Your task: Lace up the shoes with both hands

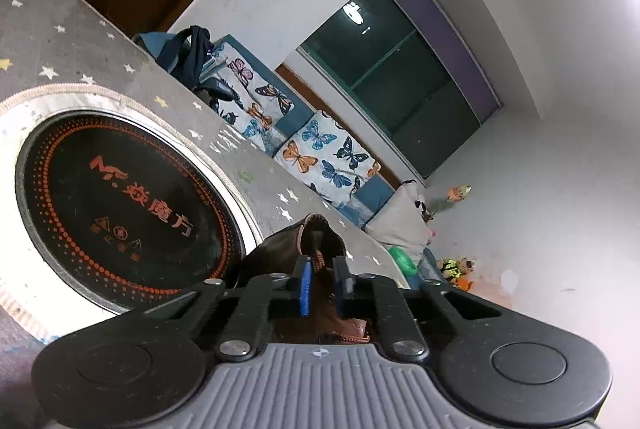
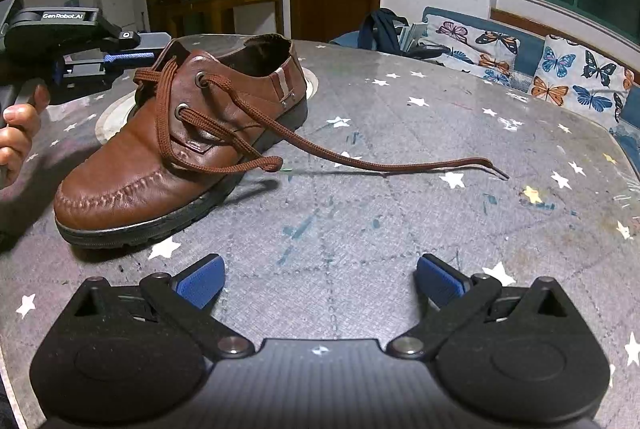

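**Wide-spread right gripper facing a loose lace; left gripper pinching at the shoe's far side**

Blue pads of the right gripper [image 2: 320,279] are standing spread wide, nothing between them, hanging over bare star-patterned tablecloth [image 2: 400,229] near the table's front edge. Just beyond, the brown shoe [image 2: 180,153] is resting on its sole, toe toward the camera, its heel overlapping the rim of the round black plate [image 1: 120,197] set in the table's middle. The left gripper [image 1: 320,279], held by a hand [image 2: 18,133], is reaching in from the shoe's far side with its pads pressed nearly together on a stretch of brown lace [image 2: 256,133]; whether the pinch is firm cannot be told.

Risks, as judged:
- The shoe is standing unclamped, so a hard pull on the lace is likely to drag or tip it.
- The free lace end [image 2: 480,163] is lying flat on the cloth, well apart from the shoe; closing pads may scrape cloth and miss so thin a strand.
- A tug on one strand could pull the lace back out of its eyelets [image 2: 199,80].

Open room is lying to the shoe's right, where the tablecloth is bare up to the far edge beside the butterfly cushions [image 2: 560,69].
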A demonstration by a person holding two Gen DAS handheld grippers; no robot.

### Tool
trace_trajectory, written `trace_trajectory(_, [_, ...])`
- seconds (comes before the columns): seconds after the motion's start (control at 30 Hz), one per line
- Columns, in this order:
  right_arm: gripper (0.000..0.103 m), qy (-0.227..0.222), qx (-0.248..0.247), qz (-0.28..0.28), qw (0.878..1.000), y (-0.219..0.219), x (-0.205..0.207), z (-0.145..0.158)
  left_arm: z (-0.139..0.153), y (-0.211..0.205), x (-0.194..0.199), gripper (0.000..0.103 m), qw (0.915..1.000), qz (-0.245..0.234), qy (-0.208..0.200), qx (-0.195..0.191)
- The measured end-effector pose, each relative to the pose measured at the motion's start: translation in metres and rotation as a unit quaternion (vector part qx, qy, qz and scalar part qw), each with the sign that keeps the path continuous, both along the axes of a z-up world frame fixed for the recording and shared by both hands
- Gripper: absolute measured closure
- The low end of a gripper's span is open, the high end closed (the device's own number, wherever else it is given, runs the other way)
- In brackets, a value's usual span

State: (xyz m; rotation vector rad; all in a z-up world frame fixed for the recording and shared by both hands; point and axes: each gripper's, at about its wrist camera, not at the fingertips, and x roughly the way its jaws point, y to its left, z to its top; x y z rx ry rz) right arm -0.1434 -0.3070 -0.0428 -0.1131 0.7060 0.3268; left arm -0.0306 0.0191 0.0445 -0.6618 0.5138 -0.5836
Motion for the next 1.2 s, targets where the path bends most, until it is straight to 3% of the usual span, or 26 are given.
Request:
trace_trajectory(0.2, [0.0, -0.001, 0.001, 0.0, 1.0, 0.0, 0.001, -0.001, 0.012, -0.013, -0.008, 0.099, 0.995, 0.032, -0.037, 0.087])
trace_trajectory(0.4, [0.0, -0.001, 0.0, 0.0, 1.0, 0.001, 0.002, -0.002, 0.023, -0.032, -0.019, 0.1, 0.9813, 0.05, -0.079, 0.168])
trace_trajectory(0.5, [0.0, -0.001, 0.0, 0.001, 1.0, -0.002, 0.001, -0.001, 0.026, -0.043, -0.024, 0.1, 0.9676, 0.066, -0.101, 0.222])
trace_trajectory(0.7, [0.0, 0.007, -0.004, -0.006, 1.0, 0.0, 0.003, 0.001, 0.037, -0.058, -0.041, 0.1, 0.9275, 0.107, -0.155, 0.323])
trace_trajectory(0.83, [0.0, 0.021, -0.001, -0.01, 1.0, 0.004, 0.006, 0.005, 0.048, -0.056, -0.049, 0.1, 0.9165, 0.122, -0.177, 0.338])
trace_trajectory(1.2, [0.0, 0.015, -0.002, 0.045, 0.999, 0.027, 0.007, 0.027, 0.074, -0.056, -0.061, 0.1, 0.9059, 0.136, -0.218, 0.336])
